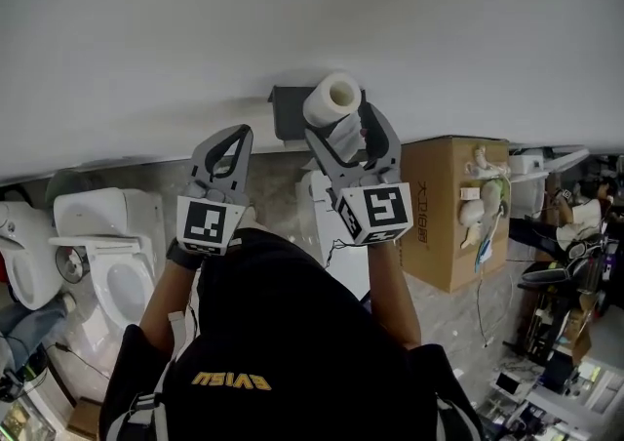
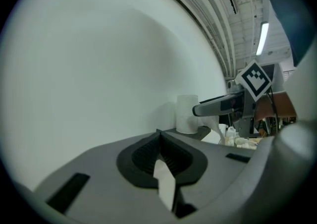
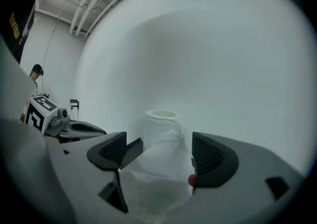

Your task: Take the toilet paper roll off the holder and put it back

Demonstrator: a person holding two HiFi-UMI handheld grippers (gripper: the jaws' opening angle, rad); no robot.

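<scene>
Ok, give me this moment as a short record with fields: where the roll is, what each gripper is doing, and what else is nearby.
toilet paper roll: upright by the wall, at the black holder, with a loose sheet trailing toward the right gripper
right gripper: open, one jaw on each side of the loose sheet, not closed on the roll
left gripper: shut, empty, left of the roll
nearby: toilet at lower left, cardboard box at right
task stage: roll at the holder, not held
</scene>
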